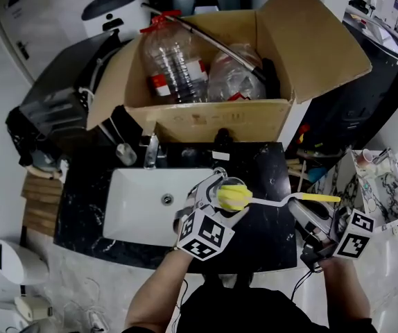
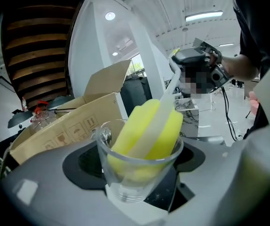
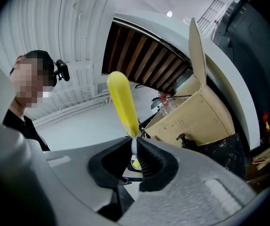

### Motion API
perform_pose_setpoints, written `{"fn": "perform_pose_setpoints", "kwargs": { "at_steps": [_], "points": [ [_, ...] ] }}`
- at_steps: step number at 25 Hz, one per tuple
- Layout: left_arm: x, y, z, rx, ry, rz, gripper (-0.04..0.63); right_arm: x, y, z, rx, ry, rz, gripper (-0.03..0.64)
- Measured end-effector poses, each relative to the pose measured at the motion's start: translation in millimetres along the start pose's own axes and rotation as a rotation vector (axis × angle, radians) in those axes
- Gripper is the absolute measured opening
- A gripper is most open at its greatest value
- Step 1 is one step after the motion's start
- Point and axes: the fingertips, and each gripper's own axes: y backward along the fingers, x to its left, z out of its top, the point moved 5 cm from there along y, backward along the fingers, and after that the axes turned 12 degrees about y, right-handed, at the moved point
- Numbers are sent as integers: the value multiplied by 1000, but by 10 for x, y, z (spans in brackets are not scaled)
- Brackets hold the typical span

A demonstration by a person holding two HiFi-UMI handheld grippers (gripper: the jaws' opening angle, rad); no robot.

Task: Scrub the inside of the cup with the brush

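Head view: the left claw (image 1: 218, 193) is clenched around the clear cup (image 1: 234, 183), held above the black worktop (image 1: 272, 168) just right of the white sink (image 1: 136, 203). The brush (image 1: 235, 199) has its yellow sponge head inside the cup, and the right claw (image 1: 301, 205) pinches its handle.

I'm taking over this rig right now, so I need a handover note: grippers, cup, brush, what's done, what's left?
Left gripper: shut on the clear cup, held just right of the sink.
Right gripper: shut on the brush handle.
Done: the brush's yellow sponge head is inside the cup.
Left: scrubbing the inside; how far that has got cannot be told.
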Motion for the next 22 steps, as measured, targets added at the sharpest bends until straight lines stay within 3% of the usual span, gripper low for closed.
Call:
{"fn": "perform_pose_setpoints", "kwargs": {
  "at_steps": [7,11,16,22],
  "points": [
    [-126,-112,-30,28,-21,-36,434,-174,50,-157,-30,-131,-11,40],
    [-71,-161,-20,32,-11,-12,434,-234,193,-61,-124,-230,42,48],
    [34,-168,-22,25,38,-5,434,-388,494,160,-225,-216,-10,35],
    [1,-230,31,-5,78,-44,436,-558,775,257,-264,-183,-106,35]
  ]
}}
